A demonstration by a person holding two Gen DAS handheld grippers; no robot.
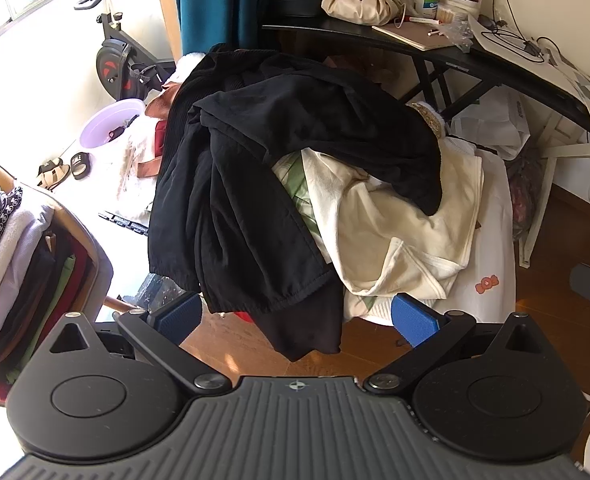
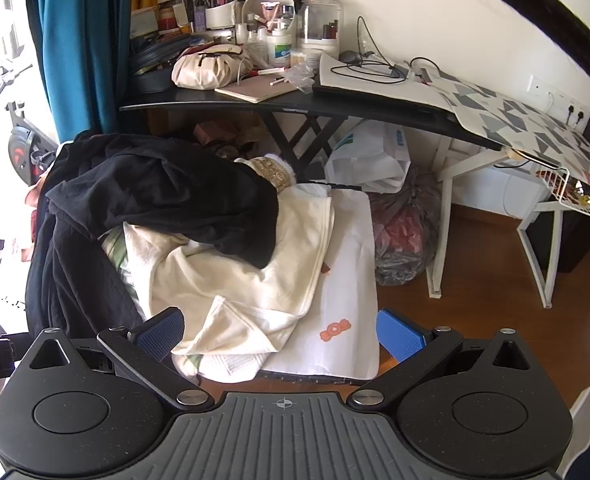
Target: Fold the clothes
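Both sets of jaws stand wide apart and grip nothing. The left gripper [image 1: 297, 318] hovers by the near edge of the heap, where a black garment [image 1: 255, 184] hangs over toward the wooden floor [image 1: 231, 352]. The right gripper [image 2: 281, 334] faces a cream garment [image 2: 239, 276] lying on a white cloth [image 2: 347, 280]. Behind, a dark counter [image 2: 255, 101] carries cosmetics and a notebook [image 2: 251, 90].
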